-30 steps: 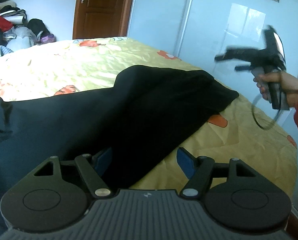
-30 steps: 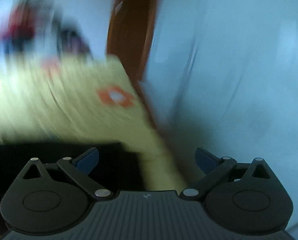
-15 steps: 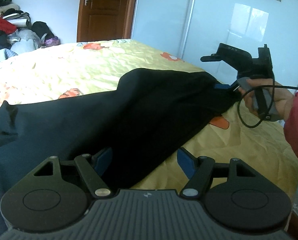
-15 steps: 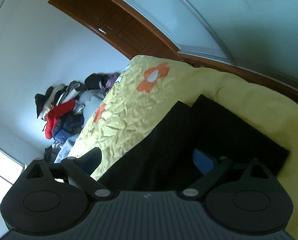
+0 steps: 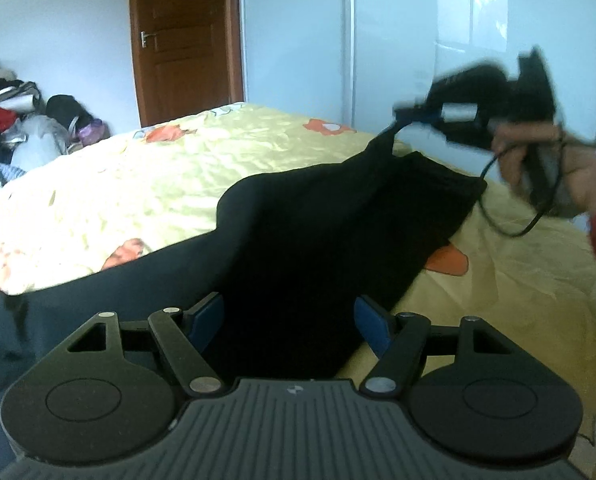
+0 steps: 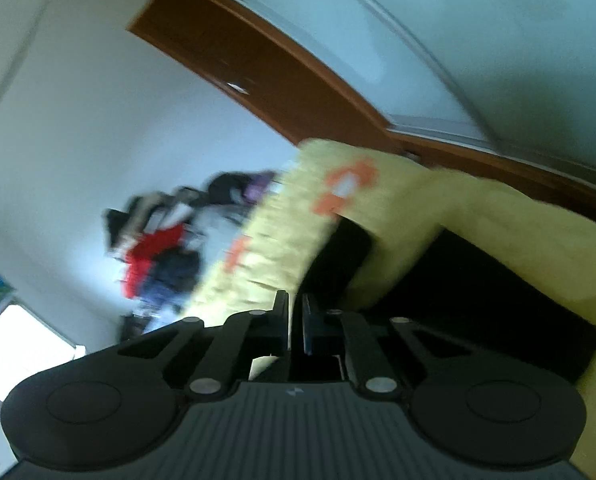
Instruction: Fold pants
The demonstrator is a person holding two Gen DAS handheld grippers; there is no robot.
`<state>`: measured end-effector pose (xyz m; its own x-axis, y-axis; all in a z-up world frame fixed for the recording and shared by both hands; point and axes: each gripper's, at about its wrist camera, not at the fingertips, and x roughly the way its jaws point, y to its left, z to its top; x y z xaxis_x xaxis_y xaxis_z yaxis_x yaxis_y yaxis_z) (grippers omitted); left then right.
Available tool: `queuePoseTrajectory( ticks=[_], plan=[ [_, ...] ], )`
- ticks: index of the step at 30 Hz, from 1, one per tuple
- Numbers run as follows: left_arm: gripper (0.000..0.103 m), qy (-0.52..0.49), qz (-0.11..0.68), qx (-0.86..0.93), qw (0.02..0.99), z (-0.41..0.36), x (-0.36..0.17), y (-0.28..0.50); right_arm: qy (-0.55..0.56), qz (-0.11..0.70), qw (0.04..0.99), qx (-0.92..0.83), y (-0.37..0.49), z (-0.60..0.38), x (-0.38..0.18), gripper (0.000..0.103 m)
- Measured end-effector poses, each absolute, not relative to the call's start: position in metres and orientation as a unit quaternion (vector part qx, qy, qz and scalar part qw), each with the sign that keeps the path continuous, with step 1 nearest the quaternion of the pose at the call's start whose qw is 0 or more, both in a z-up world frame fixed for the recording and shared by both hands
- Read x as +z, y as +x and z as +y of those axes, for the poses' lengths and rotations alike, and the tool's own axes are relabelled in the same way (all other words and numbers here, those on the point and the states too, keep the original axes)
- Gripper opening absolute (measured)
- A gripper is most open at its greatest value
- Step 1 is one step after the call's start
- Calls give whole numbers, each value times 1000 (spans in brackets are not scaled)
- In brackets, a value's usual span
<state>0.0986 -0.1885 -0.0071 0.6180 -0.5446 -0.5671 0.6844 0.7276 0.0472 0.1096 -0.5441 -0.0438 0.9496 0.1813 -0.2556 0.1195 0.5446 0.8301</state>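
Note:
Dark pants point(image 5: 298, 232) lie spread across a yellow flowered bed point(image 5: 129, 184). My left gripper point(image 5: 289, 318) is open, its blue pads either side of the pants' near part, low over the cloth. My right gripper point(image 5: 408, 114) shows at the far right of the left wrist view, shut on a corner of the pants' far end and lifting it off the bed. In the right wrist view the right gripper point(image 6: 294, 320) has its jaws together on black cloth, with the pants point(image 6: 478, 300) below; this view is blurred.
A pile of clothes point(image 5: 13, 120) lies at the far left beyond the bed. A brown door point(image 5: 185, 40) and pale sliding wardrobe panels point(image 5: 398, 40) stand behind. The bed's right edge point(image 5: 570, 240) drops off by the person's hand.
The right gripper closed on the far corner of the pants and raised it off the bed. The left gripper stayed open over the near part.

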Motion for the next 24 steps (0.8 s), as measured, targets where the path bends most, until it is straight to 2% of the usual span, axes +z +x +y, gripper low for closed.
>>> queuePoseTrajectory(
  ticks=[5,8,10,13,14,15,23,24],
  plan=[
    [74,148,270,-346,886,-210,-16,110,461,123,876,66,109,-540,-3,7],
    [74,179,271,-332,886,-218,-26,111,446,137,883,47,111,-543,4,7],
    [74,185,266,-334,885,-218,-29,108,455,161,875,29,112,-546,-6,11],
    [76,193,260,-334,885,-217,-33,106,469,210,858,-18,109,-551,-36,42],
    [76,195,258,-334,885,-217,-33,106,477,219,851,-23,107,-552,-48,62],
    [77,196,257,-334,886,-217,-34,106,485,226,844,-23,107,-552,-58,67],
    [80,195,254,-331,888,-219,-38,109,459,241,855,-23,140,-534,-87,66],
    [80,194,253,-330,889,-220,-38,111,453,234,860,-22,143,-532,-88,62]
  ],
)
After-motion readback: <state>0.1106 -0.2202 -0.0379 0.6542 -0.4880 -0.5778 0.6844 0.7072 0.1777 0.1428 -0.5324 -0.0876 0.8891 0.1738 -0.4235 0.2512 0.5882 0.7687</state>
